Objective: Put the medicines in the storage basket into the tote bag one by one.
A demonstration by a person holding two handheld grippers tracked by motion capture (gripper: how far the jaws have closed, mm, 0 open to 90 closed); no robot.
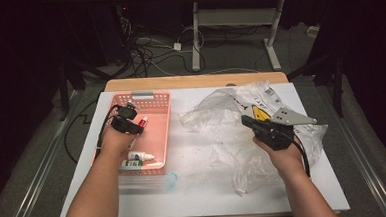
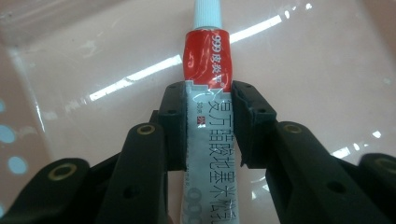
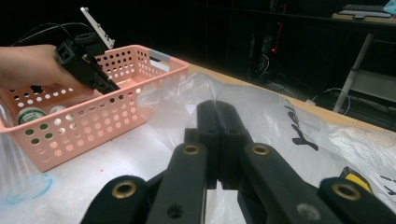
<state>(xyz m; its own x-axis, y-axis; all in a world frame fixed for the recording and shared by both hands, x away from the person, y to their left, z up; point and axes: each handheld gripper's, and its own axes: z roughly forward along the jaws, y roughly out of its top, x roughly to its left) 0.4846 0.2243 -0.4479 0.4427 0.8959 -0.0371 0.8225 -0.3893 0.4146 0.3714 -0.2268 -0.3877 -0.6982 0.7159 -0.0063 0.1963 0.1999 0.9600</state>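
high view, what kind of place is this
Probably a lab or workshop set up for recording: a white-topped table, loose cables on the carpeted floor, and a metal-framed desk behind.

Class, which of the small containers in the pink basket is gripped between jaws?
The red-and-white tube, clamped by the left gripper; the dropper bottle and green-labelled bottle lie free.

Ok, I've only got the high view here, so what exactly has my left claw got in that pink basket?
Observer: In the left gripper view, the left claw is shut on a red-and-silver soft tube, with its pads pressing on both sides.
Operator: Which end faces out?
Observer: The tube's white ribbed cap points away from the claw, with the pink perforated plastic basket floor behind it.
Operator: And the right one?
Observer: The right gripper view shows the right claw shut, jaws together, over the clear crinkled plastic bag.
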